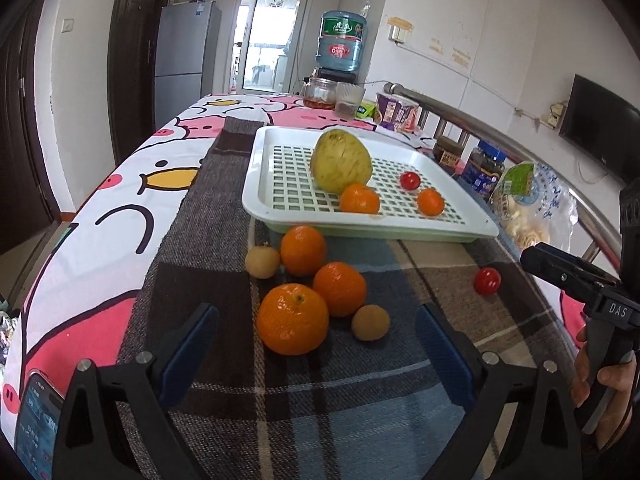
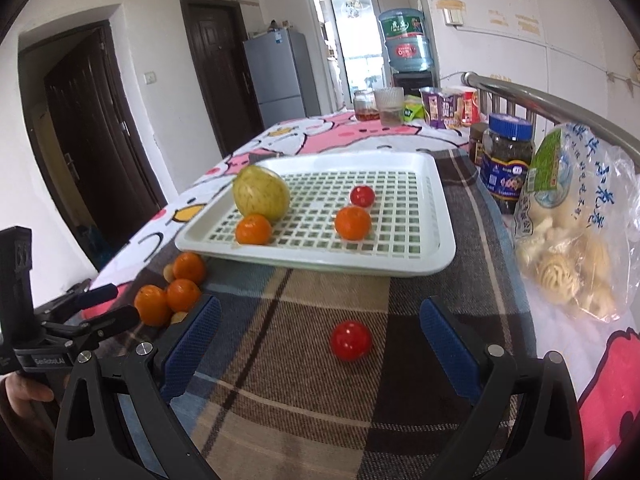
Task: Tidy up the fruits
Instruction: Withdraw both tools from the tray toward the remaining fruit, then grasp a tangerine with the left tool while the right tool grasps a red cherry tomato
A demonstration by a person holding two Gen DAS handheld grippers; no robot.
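A white slotted tray (image 1: 280,148) (image 2: 416,240) on the plaid cloth holds a large yellow-green fruit (image 1: 341,161) (image 2: 261,193), two small oranges (image 1: 359,199) (image 1: 430,201) and a cherry tomato (image 1: 410,180) (image 2: 362,195). In front of the tray lie three oranges (image 1: 293,319) (image 1: 339,289) (image 1: 303,250), two tan longans (image 1: 370,322) (image 1: 262,262) and a loose cherry tomato (image 1: 487,281) (image 2: 351,340). My left gripper (image 1: 316,344) is open and empty, just short of the nearest orange. My right gripper (image 2: 320,344) is open and empty, with the loose tomato between its fingers' line.
Jars (image 2: 506,160), snack packs (image 2: 448,106) and a bag of noodles (image 2: 572,232) line the right side by a metal rail (image 2: 560,108). A phone (image 1: 36,428) lies at the near left. A cartoon sheet (image 1: 100,216) covers the table's left part.
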